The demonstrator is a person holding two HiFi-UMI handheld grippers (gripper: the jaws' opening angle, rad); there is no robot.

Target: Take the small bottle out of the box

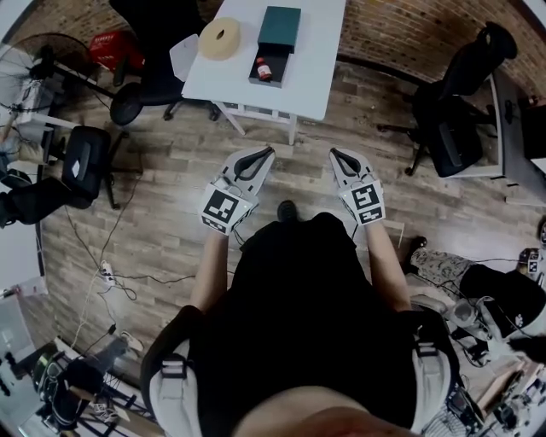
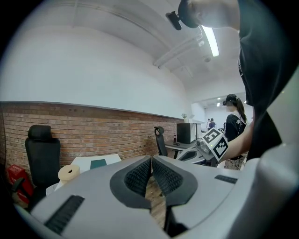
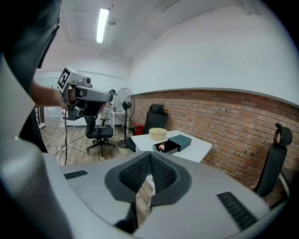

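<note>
Ahead of both grippers, well apart from them, stands one white rectangular table (image 1: 317, 72). On it lies one dark teal box (image 1: 280, 26), its black drawer slid out with one small bottle (image 1: 264, 70), red and white, inside. Beside the box lies one beige tape ring (image 1: 219, 38). The left gripper (image 1: 263, 154) and right gripper (image 1: 338, 155), grey with ribbed black pads, both have their jaws pressed together on nothing.
</note>
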